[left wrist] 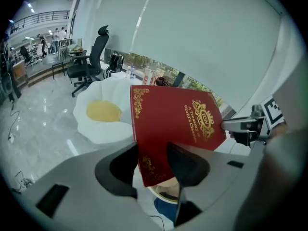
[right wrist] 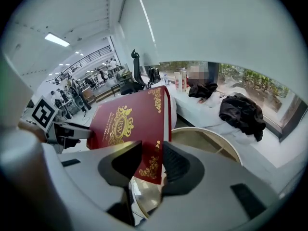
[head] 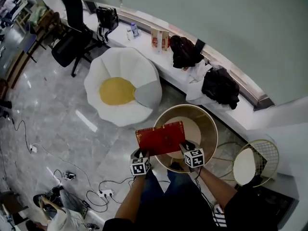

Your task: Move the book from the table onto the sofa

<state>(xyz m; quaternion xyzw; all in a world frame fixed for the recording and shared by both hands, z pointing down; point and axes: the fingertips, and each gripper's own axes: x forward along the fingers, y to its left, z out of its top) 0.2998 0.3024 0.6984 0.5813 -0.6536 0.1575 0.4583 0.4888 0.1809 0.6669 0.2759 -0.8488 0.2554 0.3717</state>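
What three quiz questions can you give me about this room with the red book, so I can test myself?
1. How many grippers hold the red book? A one, B two, C none.
2. Fill in: the middle of the white sofa is ____.
3. True or false: the book already lies on the sofa.
Key: 1 B, the left gripper and the right gripper both have their jaws shut on it. 2 yellow. 3 false, it is held up in the air.
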